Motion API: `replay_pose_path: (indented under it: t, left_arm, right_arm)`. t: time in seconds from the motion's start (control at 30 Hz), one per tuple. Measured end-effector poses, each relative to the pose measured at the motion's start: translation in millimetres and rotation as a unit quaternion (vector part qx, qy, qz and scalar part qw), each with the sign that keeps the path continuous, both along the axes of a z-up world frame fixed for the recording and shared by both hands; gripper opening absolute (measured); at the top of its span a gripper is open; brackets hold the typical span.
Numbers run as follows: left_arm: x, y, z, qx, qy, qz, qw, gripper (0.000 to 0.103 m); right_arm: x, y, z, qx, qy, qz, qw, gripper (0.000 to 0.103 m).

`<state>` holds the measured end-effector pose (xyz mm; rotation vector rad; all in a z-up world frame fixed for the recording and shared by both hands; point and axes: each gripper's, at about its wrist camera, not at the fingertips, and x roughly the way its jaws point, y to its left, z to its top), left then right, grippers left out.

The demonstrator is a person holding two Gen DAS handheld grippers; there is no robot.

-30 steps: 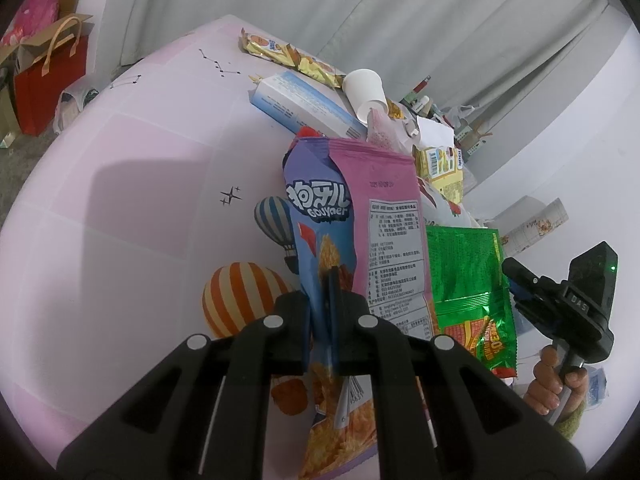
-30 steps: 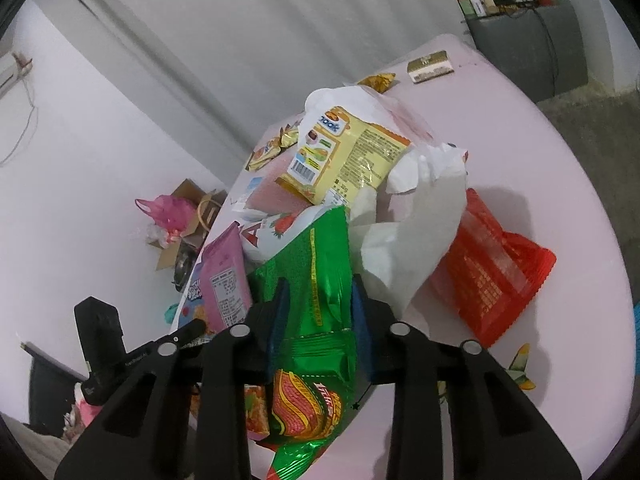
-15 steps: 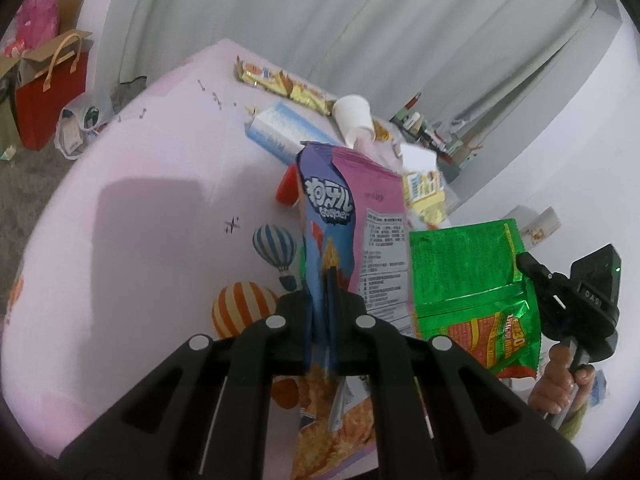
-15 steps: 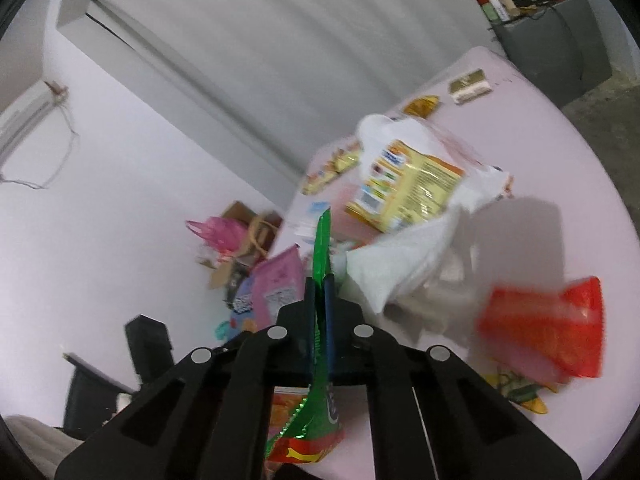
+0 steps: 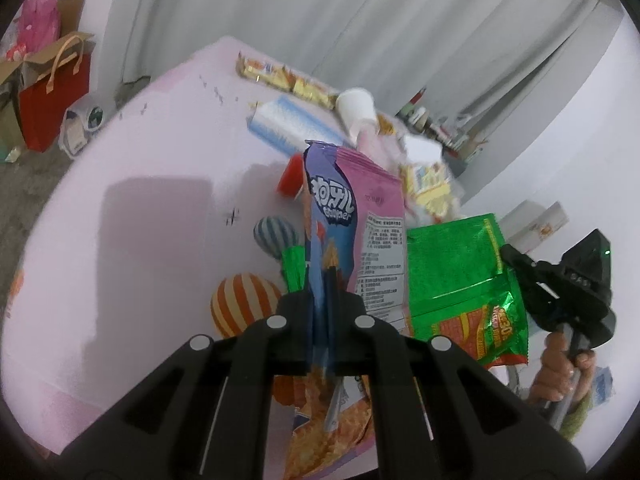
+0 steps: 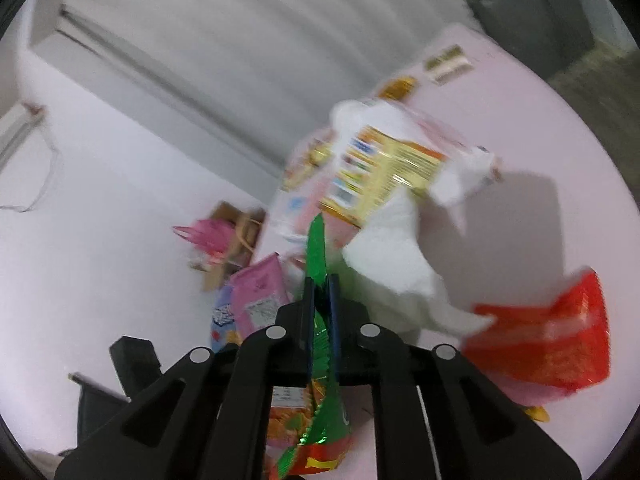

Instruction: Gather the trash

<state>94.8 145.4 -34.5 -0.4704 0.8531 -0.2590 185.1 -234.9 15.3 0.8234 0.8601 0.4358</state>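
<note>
Trash is mostly wrappers here, and two of them are off the pink tabletop (image 5: 132,216) right now. The left tongs (image 5: 325,280) are clamped on the pink-and-blue snack bag (image 5: 352,224), held upright in the air. The right tongs (image 6: 320,292) are pinched on the green snack bag (image 6: 318,248), which shows edge-on in the right wrist view and broadside in the left one, just beside the pink bag.

What changed: a second ago the green bag was down on the pile next to the white plastic bag (image 6: 400,256), and now it's lifted well clear of it. The pink bag was already up and hasn't really shifted in the grip. Both views are blurrier than before, so the hands look to be mid-swing, and the right camera has tipped up toward the wall.

So two pieces are collected, probably headed for a bin that isn't visible. Plenty is left though: the red wrapper (image 6: 548,344), yellow snack bag (image 6: 380,172), paper cup (image 5: 356,114) and blue box (image 5: 292,126) are all on the tabletop.
</note>
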Motion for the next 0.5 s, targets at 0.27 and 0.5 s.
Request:
replay_pose_path:
  t: [0.27,0.5]
  left_arm:
    - [5.3,-4.3,-13.1,0.013,0.018,-0.008,0.9997,0.003]
    - [1.6,-0.9,-6.2,0.010,0.010,-0.005,0.9999,0.003]
  right_arm:
    - [-19.0,-55.1,-1.4,-0.009,0.006,-0.071,0.997,0.036]
    - [-26.6,-66.0,-17.5,-0.078,0.071,-0.101,0.989,0.043]
